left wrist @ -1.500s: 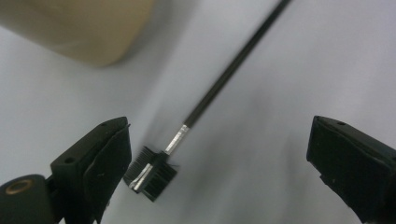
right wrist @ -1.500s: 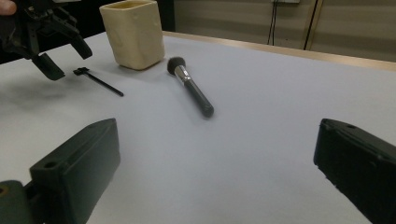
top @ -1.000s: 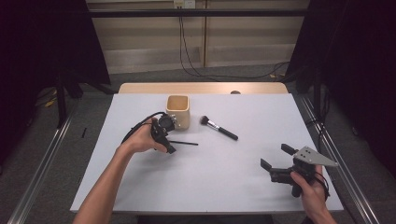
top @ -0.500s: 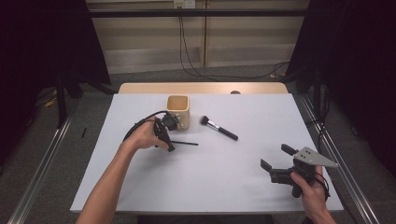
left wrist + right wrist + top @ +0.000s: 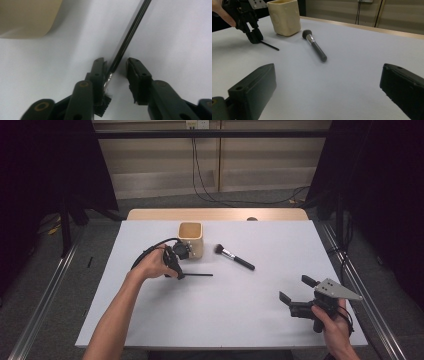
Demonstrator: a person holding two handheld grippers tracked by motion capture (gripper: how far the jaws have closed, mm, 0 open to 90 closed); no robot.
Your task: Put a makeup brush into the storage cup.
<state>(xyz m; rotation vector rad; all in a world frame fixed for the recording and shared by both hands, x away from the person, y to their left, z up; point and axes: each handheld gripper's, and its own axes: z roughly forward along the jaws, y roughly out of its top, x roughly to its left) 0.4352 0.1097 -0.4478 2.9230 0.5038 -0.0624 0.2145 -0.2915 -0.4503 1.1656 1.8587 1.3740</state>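
A thin black brush point(image 5: 198, 275) lies on the white table point(image 5: 240, 320), its bristle end between the jaws of my left gripper point(image 5: 179, 274). In the left gripper view the thin brush point(image 5: 130, 32) touches one pad while a gap remains at the other pad of the left gripper point(image 5: 115, 61). Those jaws have just been closing, with the brush between them. A beige cup point(image 5: 190, 240) stands just behind. My right gripper point(image 5: 294, 287) is held open near the front right, nothing between its jaws. From the right gripper point(image 5: 328, 70), I see the left gripper point(image 5: 254, 37) far off.
A thicker makeup brush point(image 5: 235, 257) with a silver ferrule lies to the right of the cup, also visible in the right gripper view as makeup brush point(image 5: 315, 47) beside the cup point(image 5: 284, 17). The left gripper's cable loops on the table by the left hand.
The left gripper's jaws have narrowed around the thin brush's end. Both hands have stayed where they were.
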